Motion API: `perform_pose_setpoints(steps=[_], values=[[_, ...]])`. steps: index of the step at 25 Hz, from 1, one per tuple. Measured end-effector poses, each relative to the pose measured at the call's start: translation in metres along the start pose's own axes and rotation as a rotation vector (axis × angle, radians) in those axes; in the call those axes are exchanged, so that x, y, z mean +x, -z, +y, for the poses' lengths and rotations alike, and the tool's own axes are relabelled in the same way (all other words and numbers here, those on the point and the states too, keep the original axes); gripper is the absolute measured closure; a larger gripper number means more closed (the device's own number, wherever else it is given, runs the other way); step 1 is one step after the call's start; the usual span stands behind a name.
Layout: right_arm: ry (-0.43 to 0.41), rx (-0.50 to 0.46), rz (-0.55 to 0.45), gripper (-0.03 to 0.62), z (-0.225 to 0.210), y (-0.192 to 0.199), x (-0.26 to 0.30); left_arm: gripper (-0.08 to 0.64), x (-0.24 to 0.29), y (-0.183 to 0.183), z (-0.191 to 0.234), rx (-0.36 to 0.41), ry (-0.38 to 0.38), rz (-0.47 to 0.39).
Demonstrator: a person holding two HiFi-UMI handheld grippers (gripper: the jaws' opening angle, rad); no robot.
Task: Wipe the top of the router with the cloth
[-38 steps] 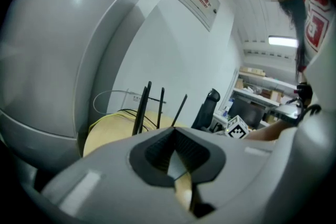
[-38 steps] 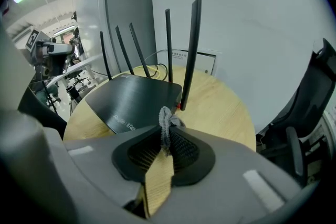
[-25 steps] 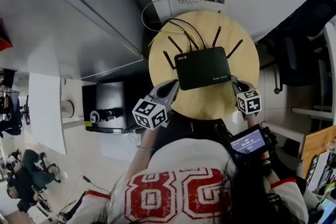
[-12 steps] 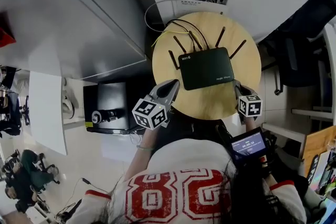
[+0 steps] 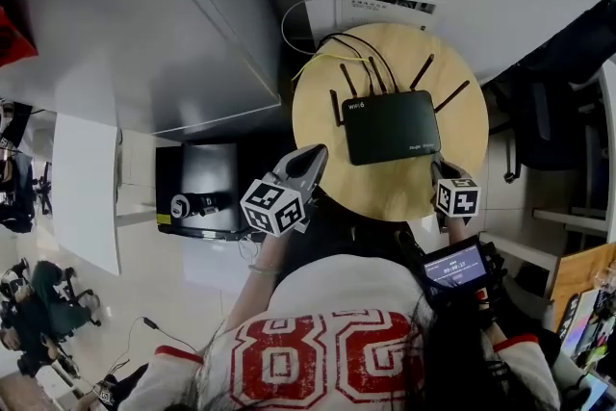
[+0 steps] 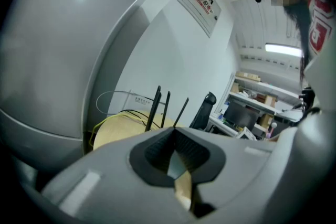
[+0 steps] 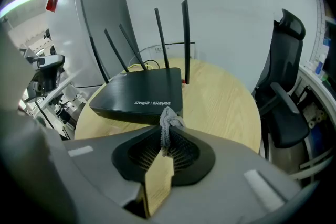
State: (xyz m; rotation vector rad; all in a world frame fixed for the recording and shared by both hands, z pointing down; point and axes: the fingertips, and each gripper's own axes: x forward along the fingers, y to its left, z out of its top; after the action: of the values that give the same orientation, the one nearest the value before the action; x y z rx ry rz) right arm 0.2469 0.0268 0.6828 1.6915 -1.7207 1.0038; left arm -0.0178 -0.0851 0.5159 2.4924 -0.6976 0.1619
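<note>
Office workspace: ahead of both grippers, a round pale wooden table carries a flat black router with four antennas and its cables. Right of the right gripper stands a black high-backed swivel chair. Beyond the left gripper, white shelves stacked with boxes and a dark monitor sit under a fluorescent ceiling strip light — a framed printed notice hangs on the white wall above.

Bare wood of the round table lies open from 4 to 8 o'clock of the router. Its antennas and cables fence 10 to 2 o'clock. An office chair crowds the table's 3 o'clock, and a grey cabinet its 9 o'clock.
</note>
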Motion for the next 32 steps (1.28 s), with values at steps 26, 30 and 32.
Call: perform_pose_setpoints(steps=[26, 30, 32], values=[[-0.364, -0.278, 0.074, 0.549, 0.205, 0.002, 0.034, 0.56, -0.06, -0.002, 0.026, -0.004, -0.047, -0.031], [-0.391, -0.295, 0.063, 0.549, 0.219, 0.002, 0.035, 0.56, -0.069, -0.001, 0.031, -0.008, -0.067, -0.04], [-0.397, -0.307, 0.064, 0.549, 0.223, 0.002, 0.034, 0.56, -0.072, -0.001, 0.033, -0.011, -0.072, -0.045]])
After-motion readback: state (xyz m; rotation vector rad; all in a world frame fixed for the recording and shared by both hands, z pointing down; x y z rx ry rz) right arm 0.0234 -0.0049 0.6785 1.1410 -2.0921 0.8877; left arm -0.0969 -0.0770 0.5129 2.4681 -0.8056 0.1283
